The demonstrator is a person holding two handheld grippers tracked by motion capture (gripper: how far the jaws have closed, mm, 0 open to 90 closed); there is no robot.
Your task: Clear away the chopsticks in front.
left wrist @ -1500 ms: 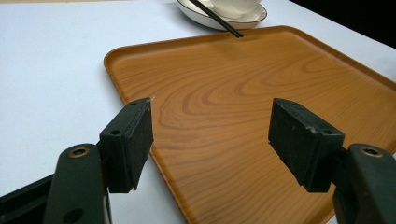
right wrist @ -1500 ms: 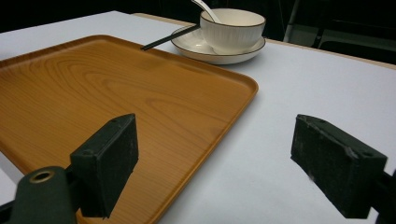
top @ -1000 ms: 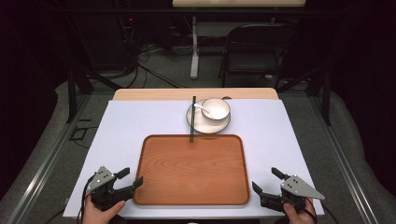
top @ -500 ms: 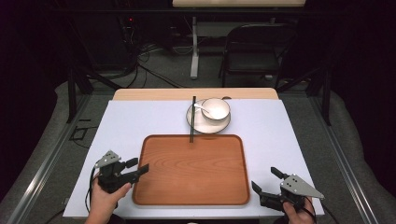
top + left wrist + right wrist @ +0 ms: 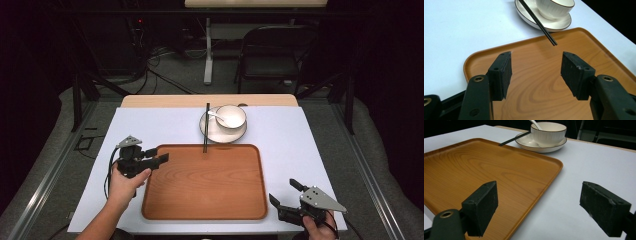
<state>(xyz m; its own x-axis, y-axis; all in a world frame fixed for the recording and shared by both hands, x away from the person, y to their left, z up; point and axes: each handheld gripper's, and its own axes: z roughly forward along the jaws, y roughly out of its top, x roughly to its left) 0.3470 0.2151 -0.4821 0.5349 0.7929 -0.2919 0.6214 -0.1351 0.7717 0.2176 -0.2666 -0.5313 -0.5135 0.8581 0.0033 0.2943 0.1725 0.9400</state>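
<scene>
1. Wooden tray (image 5: 210, 182), orange-brown with rounded corners, lies flat on the white tabletop (image 5: 300, 135), at the middle of its near half; the tray is bare.
2. Left tongs (image 5: 161, 159), held in the person's left hand (image 5: 125, 182), hover over the tray's left rim near its far-left corner. Their jaws have just been closing a little, yet they stand spread with nothing between them; the left gripper view shows only tray wood in the gap.
3. Right tongs (image 5: 285, 192), held in the person's right hand (image 5: 316, 227), sit near the tray's near-right corner, just off its rim, over the white tabletop. The jaws are spread wide and grip nothing.
4. Black chopsticks (image 5: 206, 127) lie across the left side of a white plate (image 5: 215, 134) beyond the tray's far edge; their near tips reach over the tray's far rim. In the left gripper view, the tips point toward the gap between the jaws but remain well apart from them.
5. White bowl (image 5: 231, 116) with a dark rim stands on the plate, holding a white spoon (image 5: 218, 116) whose handle leans out to the left.
6. Dark chair (image 5: 272, 55) stands on the floor beyond the tabletop.
</scene>
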